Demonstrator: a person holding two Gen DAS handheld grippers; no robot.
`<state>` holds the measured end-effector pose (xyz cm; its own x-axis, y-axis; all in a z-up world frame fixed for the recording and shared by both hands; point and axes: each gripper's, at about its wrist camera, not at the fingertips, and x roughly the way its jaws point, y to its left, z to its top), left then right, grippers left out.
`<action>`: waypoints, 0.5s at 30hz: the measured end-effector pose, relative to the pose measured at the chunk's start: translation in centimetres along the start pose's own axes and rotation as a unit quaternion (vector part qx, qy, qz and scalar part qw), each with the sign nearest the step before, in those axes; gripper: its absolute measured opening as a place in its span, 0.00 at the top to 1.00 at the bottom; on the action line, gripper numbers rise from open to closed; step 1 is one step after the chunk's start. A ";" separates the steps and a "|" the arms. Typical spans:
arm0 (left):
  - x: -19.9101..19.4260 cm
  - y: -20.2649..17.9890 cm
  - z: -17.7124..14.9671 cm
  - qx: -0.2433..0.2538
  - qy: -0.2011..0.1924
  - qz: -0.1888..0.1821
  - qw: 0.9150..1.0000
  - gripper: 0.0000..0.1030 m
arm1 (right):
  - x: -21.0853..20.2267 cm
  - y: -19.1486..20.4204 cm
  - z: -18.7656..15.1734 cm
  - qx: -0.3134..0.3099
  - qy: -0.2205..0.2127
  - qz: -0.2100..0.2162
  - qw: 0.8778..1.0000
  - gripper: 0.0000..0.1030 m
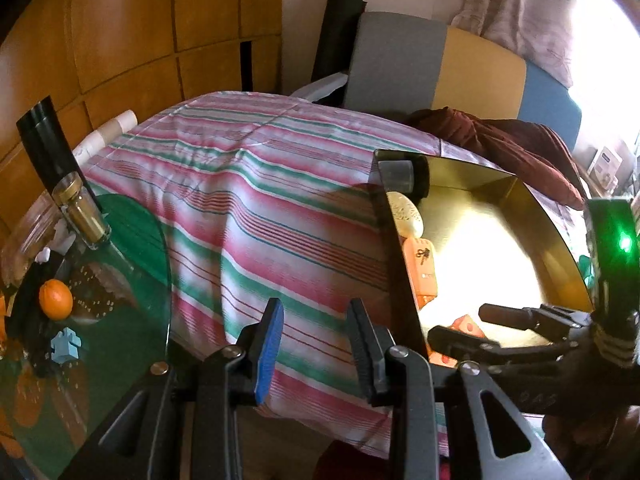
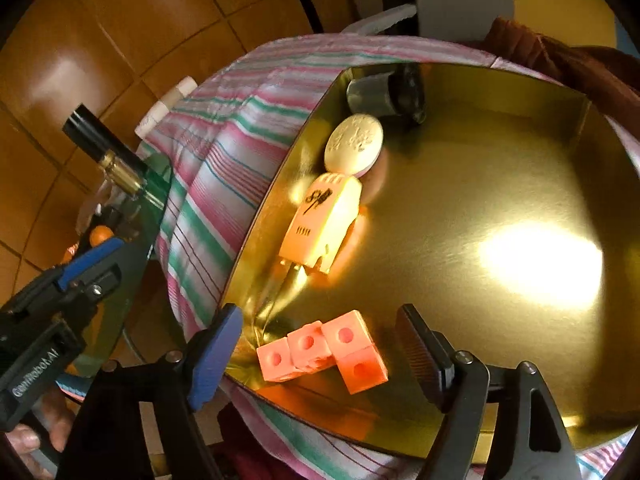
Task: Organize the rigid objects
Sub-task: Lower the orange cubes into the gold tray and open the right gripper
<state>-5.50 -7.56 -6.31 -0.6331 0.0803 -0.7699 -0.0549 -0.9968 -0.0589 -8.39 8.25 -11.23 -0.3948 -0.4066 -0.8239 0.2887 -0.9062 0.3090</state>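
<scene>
Between right tongs, jaws wide apart, empty: pink cube cluster on tray floor | ahead: orange plastic device, cream embossed disc, grey cap along shiny gold tray wall | left tongs: narrowly apart, empty, over striped cloth | far left: green glass table, an orange, bottle.

A: What is seen of the left gripper?
B: Black linkage arms are joined by silver screws; one finger is faced in blue, the other in ribbed black.

A: And the right gripper?
B: The same build is shown; white lettering is printed on the other gripper's black body.
</scene>
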 end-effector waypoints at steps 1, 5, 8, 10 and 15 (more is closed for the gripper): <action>-0.1 -0.1 0.0 0.002 -0.001 -0.002 1.000 0.69 | -0.6 -0.2 0.0 0.003 -0.007 -0.001 1.000 0.18; -0.9 -1.4 0.1 0.022 -0.009 -0.013 1.000 0.69 | -2.9 -1.1 -0.1 0.007 -0.036 -0.018 0.999 0.17; -1.3 -2.6 0.2 0.037 -0.013 -0.021 0.999 0.68 | -5.1 -2.2 -0.3 0.010 -0.063 -0.038 0.997 0.16; -1.5 -3.4 0.3 0.048 -0.017 -0.024 0.998 0.68 | -6.7 -3.0 -0.5 0.013 -0.079 -0.053 0.995 0.16; -2.0 -5.4 0.3 0.075 -0.019 -0.033 0.996 0.68 | -10.4 -6.1 -1.3 0.033 -0.111 -0.084 0.990 0.15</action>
<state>-4.18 -2.30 -4.26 -0.6532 0.1490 -0.7424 -0.2107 -0.9775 -0.0107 -4.94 18.17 -5.13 -0.6162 -0.2583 -0.7440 0.1485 -0.9658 0.2124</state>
